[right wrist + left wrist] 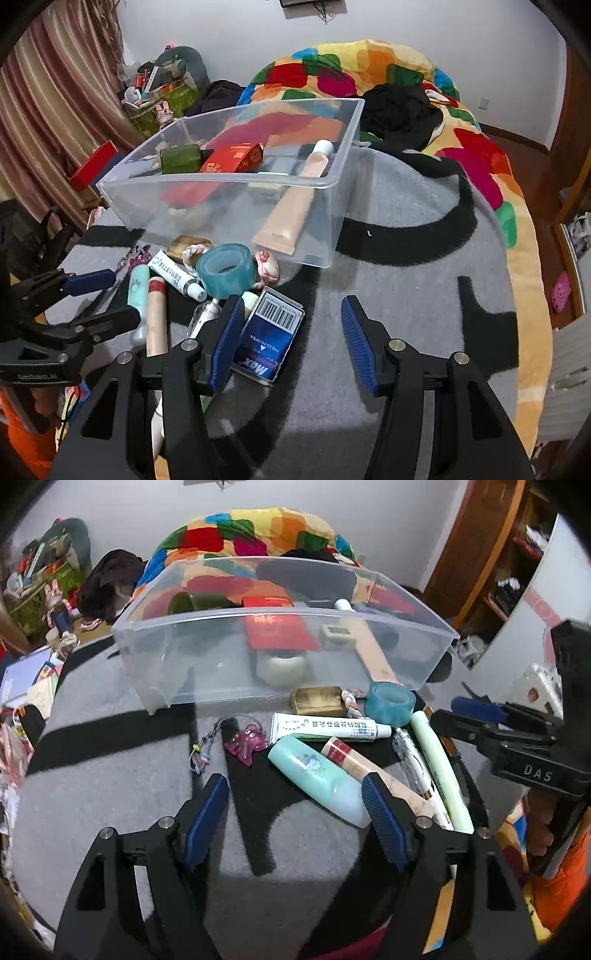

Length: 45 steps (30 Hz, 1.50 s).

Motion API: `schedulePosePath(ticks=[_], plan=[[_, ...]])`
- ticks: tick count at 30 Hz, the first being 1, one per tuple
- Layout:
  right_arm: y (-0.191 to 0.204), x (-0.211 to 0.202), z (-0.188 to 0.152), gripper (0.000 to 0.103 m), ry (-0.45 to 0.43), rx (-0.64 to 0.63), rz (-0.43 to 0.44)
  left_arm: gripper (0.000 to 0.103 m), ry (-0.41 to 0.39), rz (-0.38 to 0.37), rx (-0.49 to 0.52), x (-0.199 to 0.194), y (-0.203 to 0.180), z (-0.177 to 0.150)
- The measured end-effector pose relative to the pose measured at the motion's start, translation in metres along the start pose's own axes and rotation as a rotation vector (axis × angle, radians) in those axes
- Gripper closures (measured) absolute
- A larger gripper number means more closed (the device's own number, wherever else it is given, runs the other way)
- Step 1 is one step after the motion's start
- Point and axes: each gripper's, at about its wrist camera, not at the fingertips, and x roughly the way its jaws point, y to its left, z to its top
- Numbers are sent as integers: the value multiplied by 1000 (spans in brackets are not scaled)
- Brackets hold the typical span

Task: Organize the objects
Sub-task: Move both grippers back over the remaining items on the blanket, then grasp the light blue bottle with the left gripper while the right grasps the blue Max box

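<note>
- I see the bin [236, 192] at twelve o'clock on the blanket [424, 258], with a box [232, 158], a bottle [181, 159] and a long tube [295, 206] inside it.
- Just before the bin, at eleven o'clock, sits the tape roll [226, 270].
- At nine o'clock of the tape lies a toothpaste tube [177, 277].
- A tin [271, 338] lies before the tape, touching my right gripper's [293, 341] left finger.

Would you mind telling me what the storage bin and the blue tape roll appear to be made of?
Storage bin: likely rigid clear plastic, slightly frosted; its contents show through the walls. Blue tape roll: probably translucent plastic film, glossy, with light passing through its wound layers.
</note>
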Motion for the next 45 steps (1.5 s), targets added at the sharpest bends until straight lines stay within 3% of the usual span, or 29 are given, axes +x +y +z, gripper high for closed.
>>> schedulePosePath(ticks=[6,12,16,21,30,38,45], plan=[[-11,1,-13,53,9,11,-28,28,-4,40,-49,-9,22,-12],[-10,-7,-11,53,-15,16,-29,28,-17,-26,-127,-23,34,-13],[-6,-3,-15,53,-5,5,-33,28,-23,-45,-97,-20,15,-5],[-5,-2,-18,53,-7,-4,-44,26,-6,24,-8,-2,-11,-8],[-9,-3,-22,53,-31,-4,-58,27,-13,67,-76,-15,18,-19],[-4,-3,-25,53,-54,-27,-82,26,-4,16,-76,-11,5,-12],[-3,-4,-27,54,-68,-43,-95,30,-12,123,-5,0,-14,-12]])
